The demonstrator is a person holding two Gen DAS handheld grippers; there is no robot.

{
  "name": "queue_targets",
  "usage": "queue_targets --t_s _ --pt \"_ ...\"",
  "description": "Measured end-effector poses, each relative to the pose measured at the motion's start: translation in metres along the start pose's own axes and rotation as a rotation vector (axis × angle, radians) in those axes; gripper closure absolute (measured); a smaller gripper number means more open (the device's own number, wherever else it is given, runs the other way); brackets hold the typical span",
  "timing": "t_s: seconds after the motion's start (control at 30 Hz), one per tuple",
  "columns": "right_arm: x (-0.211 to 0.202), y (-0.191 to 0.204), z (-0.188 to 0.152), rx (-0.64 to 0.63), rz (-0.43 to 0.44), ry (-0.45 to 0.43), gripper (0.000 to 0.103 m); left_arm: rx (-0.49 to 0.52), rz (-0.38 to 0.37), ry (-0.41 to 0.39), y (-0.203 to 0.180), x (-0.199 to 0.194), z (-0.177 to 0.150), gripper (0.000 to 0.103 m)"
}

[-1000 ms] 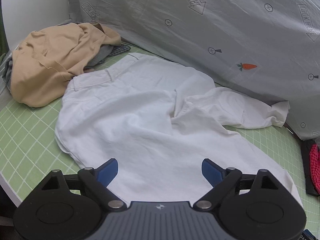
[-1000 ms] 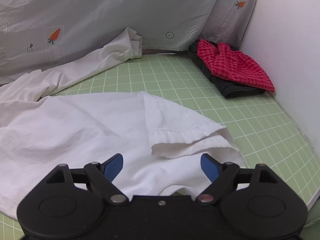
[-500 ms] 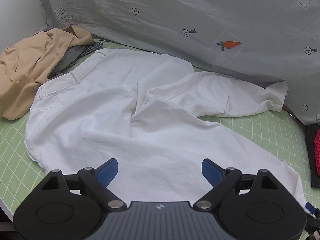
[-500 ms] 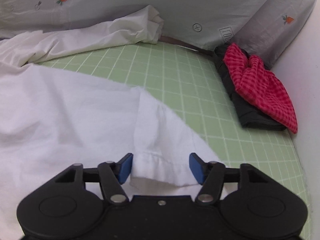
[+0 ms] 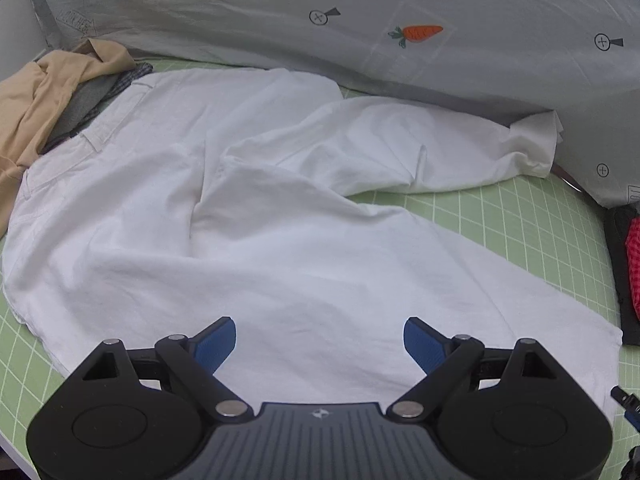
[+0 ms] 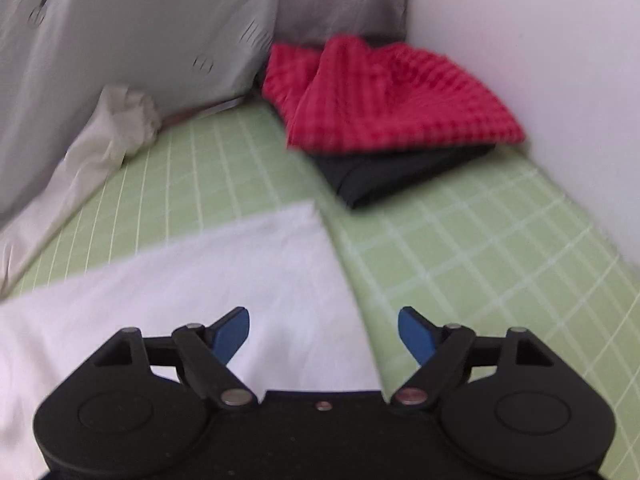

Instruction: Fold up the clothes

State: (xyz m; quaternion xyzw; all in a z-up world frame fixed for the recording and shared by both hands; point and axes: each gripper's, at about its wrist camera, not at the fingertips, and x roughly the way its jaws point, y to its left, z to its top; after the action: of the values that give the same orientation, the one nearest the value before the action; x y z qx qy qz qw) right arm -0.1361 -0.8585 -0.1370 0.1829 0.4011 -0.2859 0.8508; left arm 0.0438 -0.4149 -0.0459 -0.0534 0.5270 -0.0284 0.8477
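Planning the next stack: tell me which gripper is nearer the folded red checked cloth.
Right. The right gripper faces the red checked cloth across bare mat; the left gripper hovers over the white trousers, cloth at its far right edge.

Trousers (image 5: 280,240) on mat (image 5: 500,216), clothes pile (image 5: 40,96) left

Right wrist view is motion-blurred throughout; the red checked cloth (image 6: 384,96) hides most of the black garment (image 6: 392,172) beneath.

Left wrist view: aimed low across the white trousers (image 5: 248,216) toward the grey sheet (image 5: 400,12).
Right wrist view: aimed close over a trouser leg toward the red checked cloth (image 6: 384,100), upper right.
Shared: trouser leg, red cloth, green mat (image 6: 460,248).
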Motion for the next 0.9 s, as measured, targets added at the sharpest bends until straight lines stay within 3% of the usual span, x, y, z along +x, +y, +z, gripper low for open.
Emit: queue_targets --t_s 0.17,0.23,0.3,0.37,0.5,0.63,0.73,0.77,0.83,0.87,0.9 --pt "-0.002 0.0 -0.027 0.047 -0.044 0.031 0.022 0.031 -0.014 -0.02 -0.001 -0.01 -0.002 0.012" --pt "-0.004 -0.005 -0.034 0.077 -0.051 0.035 0.035 0.037 -0.008 -0.037 0.0 -0.015 0.001 0.012" --pt "-0.007 -0.006 -0.036 0.037 -0.048 0.036 0.073 0.025 -0.012 -0.049 0.004 -0.02 0.003 0.012" --pt "-0.01 -0.007 -0.037 -0.014 -0.044 0.036 0.089 0.004 -0.02 -0.057 0.01 -0.023 0.003 0.012" --pt "-0.017 -0.017 -0.036 -0.109 -0.093 0.024 0.098 -0.039 -0.031 -0.083 0.026 -0.031 0.0 0.012" --pt "-0.02 -0.044 -0.031 -0.119 -0.192 0.009 0.098 -0.089 -0.025 -0.119 0.05 -0.043 -0.006 0.012" --pt "-0.019 -0.055 -0.035 -0.099 -0.256 0.043 0.089 -0.134 -0.014 -0.131 0.072 -0.051 -0.014 0.012" --pt "-0.023 -0.056 -0.037 -0.082 -0.267 0.047 0.082 -0.153 -0.006 -0.127 0.082 -0.052 -0.018 0.012" --pt "-0.037 -0.049 -0.043 -0.056 -0.277 0.023 0.056 -0.191 0.01 -0.118 0.1 -0.055 -0.026 0.012" --pt "-0.045 -0.042 -0.049 -0.049 -0.259 0.012 0.036 -0.21 0.018 -0.113 0.11 -0.056 -0.029 0.012" --pt "-0.053 -0.034 -0.054 -0.042 -0.237 0.0 0.027 -0.228 0.025 -0.109 0.119 -0.058 -0.033 0.012"
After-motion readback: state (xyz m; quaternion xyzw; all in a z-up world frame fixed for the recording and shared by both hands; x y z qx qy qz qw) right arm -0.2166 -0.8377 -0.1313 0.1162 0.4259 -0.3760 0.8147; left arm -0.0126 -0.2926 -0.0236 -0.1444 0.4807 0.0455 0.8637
